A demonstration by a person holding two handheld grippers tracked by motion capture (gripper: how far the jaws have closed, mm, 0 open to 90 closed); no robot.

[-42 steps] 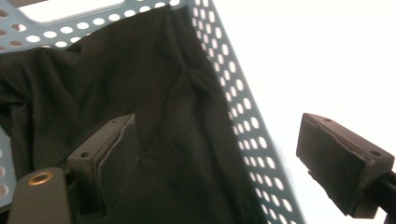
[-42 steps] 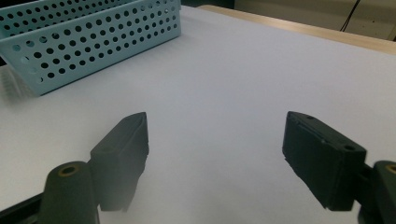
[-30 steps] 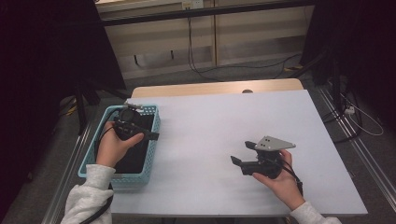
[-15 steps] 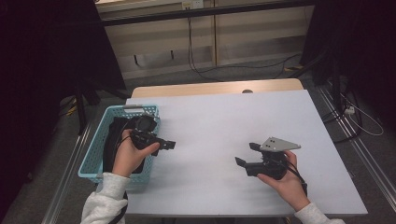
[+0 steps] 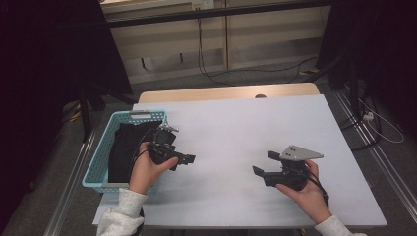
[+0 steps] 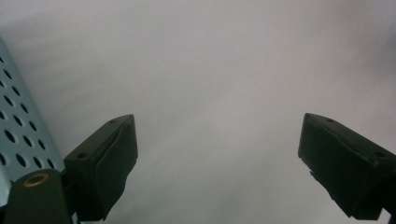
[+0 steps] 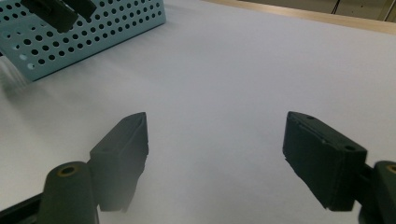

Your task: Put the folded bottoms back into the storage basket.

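My left gripper [image 5: 182, 162] hovers just right of the light blue perforated basket [image 5: 98, 160], over the white table [image 5: 236, 128]. In the left gripper view its jaws [image 6: 218, 123] stand wide open with only bare tabletop between them and the basket wall [image 6: 18, 121] at the left edge. A black cloth [image 5: 125, 145] lies inside the basket. My right gripper [image 5: 263, 163], with a grey three-cornered plate [image 5: 300, 152] on top, sits low over the table's front right and points left. It is open [image 7: 215, 119] and empty, facing the basket [image 7: 93, 23] and the left gripper [image 7: 51, 11] farther off.
A wooden strip [image 5: 226, 92] runs along the table's far edge. Beyond it are a wall panel and cables on the floor [image 5: 216, 73]. Metal rails [image 5: 373, 147] flank the table on the right, dark curtains on both sides.
My left gripper has moved right and down, from above the basket out over the white table beside it. The right gripper has barely shifted.
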